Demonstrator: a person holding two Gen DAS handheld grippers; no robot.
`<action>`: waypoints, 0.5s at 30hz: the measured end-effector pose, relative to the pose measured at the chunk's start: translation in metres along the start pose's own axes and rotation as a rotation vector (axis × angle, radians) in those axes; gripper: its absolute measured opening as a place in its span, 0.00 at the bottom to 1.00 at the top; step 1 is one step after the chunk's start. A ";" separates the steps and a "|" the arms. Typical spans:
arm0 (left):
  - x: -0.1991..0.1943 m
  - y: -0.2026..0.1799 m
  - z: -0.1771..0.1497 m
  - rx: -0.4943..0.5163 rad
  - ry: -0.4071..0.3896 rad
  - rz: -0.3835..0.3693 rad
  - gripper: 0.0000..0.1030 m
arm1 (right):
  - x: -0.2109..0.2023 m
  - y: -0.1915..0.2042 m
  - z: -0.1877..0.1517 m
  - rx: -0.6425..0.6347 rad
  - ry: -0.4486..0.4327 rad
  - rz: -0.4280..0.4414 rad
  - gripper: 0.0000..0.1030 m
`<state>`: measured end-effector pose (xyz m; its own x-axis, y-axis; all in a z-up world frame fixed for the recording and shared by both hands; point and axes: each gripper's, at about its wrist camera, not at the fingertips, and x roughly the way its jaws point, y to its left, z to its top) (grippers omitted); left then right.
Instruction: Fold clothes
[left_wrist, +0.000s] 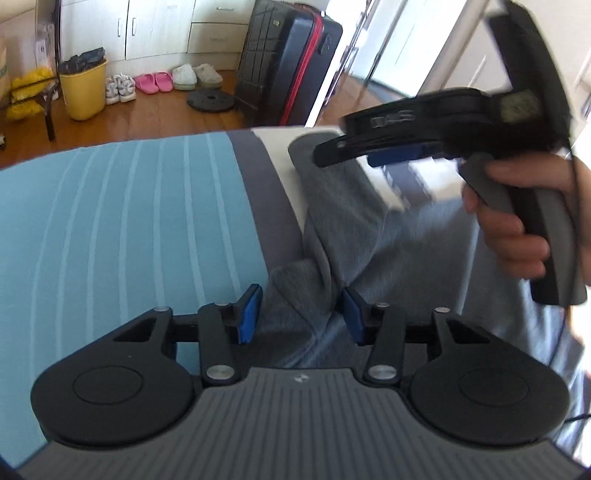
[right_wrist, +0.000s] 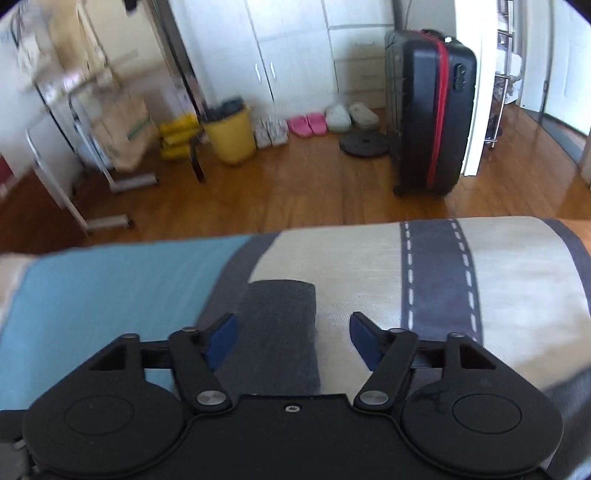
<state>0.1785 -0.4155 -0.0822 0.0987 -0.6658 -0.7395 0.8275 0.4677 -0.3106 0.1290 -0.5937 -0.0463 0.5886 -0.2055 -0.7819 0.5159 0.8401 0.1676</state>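
Along the far wall stand white cupboards (right_wrist: 295, 55), and on the wooden floor (right_wrist: 295, 192) before them a yellow bin (right_wrist: 231, 134), white trainers (left_wrist: 120, 88), pink slippers (right_wrist: 307, 124), a round black weight plate (right_wrist: 364, 144) and an upright black suitcase (right_wrist: 432, 110) with a red band. At the upper left of the right wrist view a metal rack (right_wrist: 74, 122) carries a paper bag, blurred.

The bed (right_wrist: 351, 266) fills the lower half of both views, its cover blue with pale stripes on the left, then cream and dark grey bands.

A grey garment (left_wrist: 332, 229) lies on the bed across the cream and grey bands. In the left wrist view the left tongs (left_wrist: 301, 314) stand apart, with a bunched fold of the garment between the blue pads, which do not press on it. The right tongs (right_wrist: 293, 341) also stand apart, above a flat grey strip of the garment. In the left wrist view a hand (left_wrist: 517, 225) at the right edge holds the right tongs' handle above the cloth.
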 end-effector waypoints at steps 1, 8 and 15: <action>0.002 0.005 0.003 -0.061 0.018 -0.020 0.42 | 0.000 0.000 -0.004 -0.021 -0.001 -0.007 0.60; -0.018 0.025 -0.001 -0.227 0.030 -0.041 0.28 | -0.090 -0.024 -0.088 -0.108 -0.230 -0.049 0.05; -0.029 -0.011 -0.021 -0.054 0.041 0.033 0.28 | -0.107 -0.059 -0.139 -0.014 -0.083 -0.018 0.04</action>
<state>0.1552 -0.3887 -0.0699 0.1021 -0.6259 -0.7732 0.7932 0.5203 -0.3163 -0.0515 -0.5516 -0.0560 0.6291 -0.2605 -0.7323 0.5180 0.8430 0.1451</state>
